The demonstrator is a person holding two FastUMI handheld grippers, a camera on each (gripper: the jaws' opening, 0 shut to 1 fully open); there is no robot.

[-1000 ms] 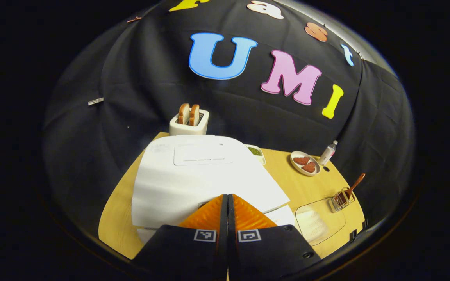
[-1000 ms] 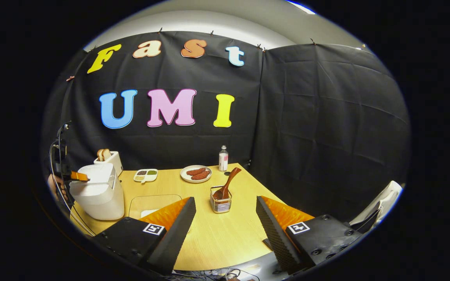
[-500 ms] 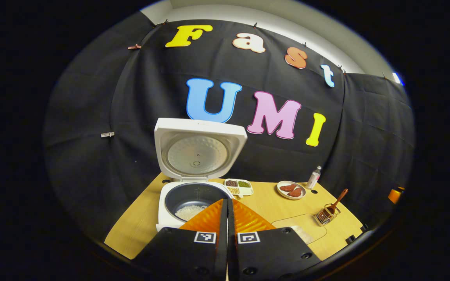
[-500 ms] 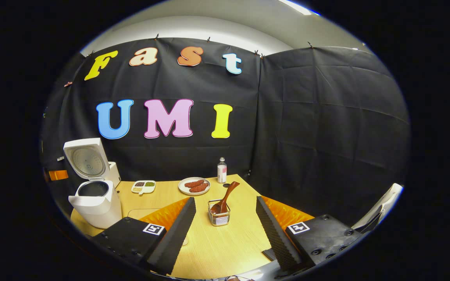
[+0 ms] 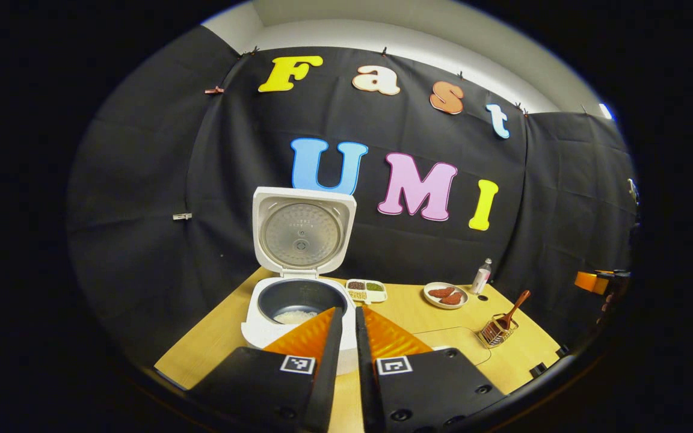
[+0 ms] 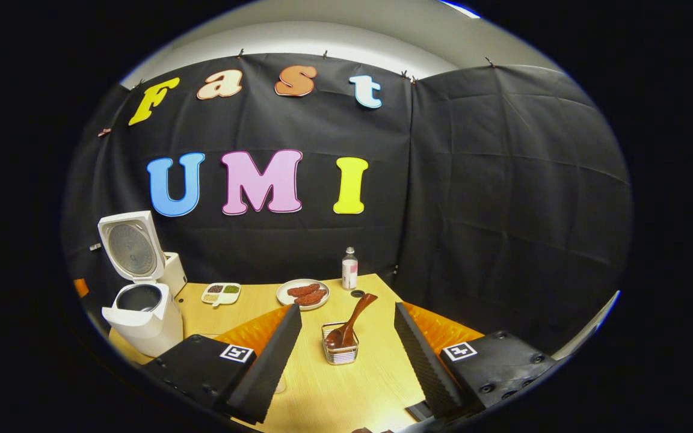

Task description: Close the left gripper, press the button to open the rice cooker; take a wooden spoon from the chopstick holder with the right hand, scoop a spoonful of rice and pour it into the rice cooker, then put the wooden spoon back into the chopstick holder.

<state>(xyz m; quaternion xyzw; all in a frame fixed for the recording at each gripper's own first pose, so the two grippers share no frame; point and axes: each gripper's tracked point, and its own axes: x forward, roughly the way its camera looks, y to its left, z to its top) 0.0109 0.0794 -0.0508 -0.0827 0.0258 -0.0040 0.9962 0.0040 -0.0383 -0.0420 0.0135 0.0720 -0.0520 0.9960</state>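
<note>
Left gripper (image 5: pixel 348 337) back from rice cooker (image 5: pixel 296 300)

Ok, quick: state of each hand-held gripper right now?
Left hand-held gripper: fingers slightly parted, holding nothing, in front of the open rice cooker.
Right hand-held gripper: wide open, empty.

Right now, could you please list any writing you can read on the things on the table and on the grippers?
None can be read.
Bottle label: too small.
Rice cooker lid, marks inside: too blurred.
Left gripper and right gripper: square patterned tags, no words.
</note>
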